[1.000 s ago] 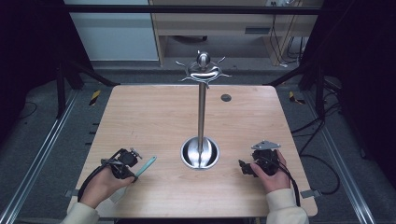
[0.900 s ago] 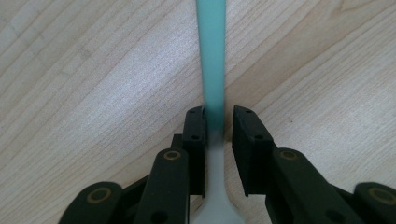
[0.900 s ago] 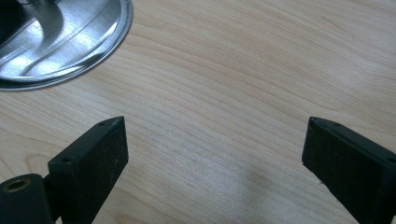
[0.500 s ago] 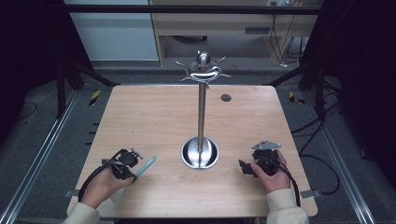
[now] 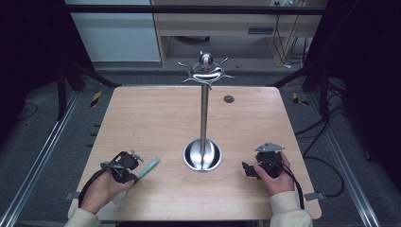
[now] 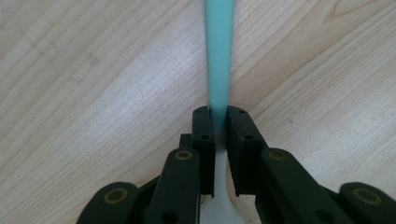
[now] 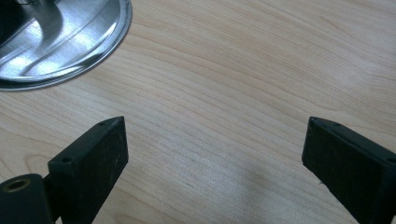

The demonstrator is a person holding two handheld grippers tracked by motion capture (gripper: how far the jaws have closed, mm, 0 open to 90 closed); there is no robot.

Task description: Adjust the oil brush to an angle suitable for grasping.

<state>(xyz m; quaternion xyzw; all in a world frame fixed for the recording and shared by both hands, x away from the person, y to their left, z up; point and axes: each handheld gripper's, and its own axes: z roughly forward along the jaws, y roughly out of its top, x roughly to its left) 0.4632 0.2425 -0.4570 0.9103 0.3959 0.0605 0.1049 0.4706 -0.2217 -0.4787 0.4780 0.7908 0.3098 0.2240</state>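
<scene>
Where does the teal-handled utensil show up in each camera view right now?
High view: the teal-handled utensil lies lower left on the table, at the left gripper.
Left gripper view: its handle runs up the centre from between the closed jaws.
Right gripper view: not in it.
Shared landmark: the steel stand base, also seen at top left of the right gripper view.

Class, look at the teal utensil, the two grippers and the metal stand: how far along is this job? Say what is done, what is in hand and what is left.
Done: the left gripper has just closed on the teal utensil, which lies on the table. In hand: that grip, with no lift showing. The right gripper rests open, holding nothing, beside the stand. Left, probably: lifting the utensil and hanging it on the stand's hooks, which are bare.
</scene>
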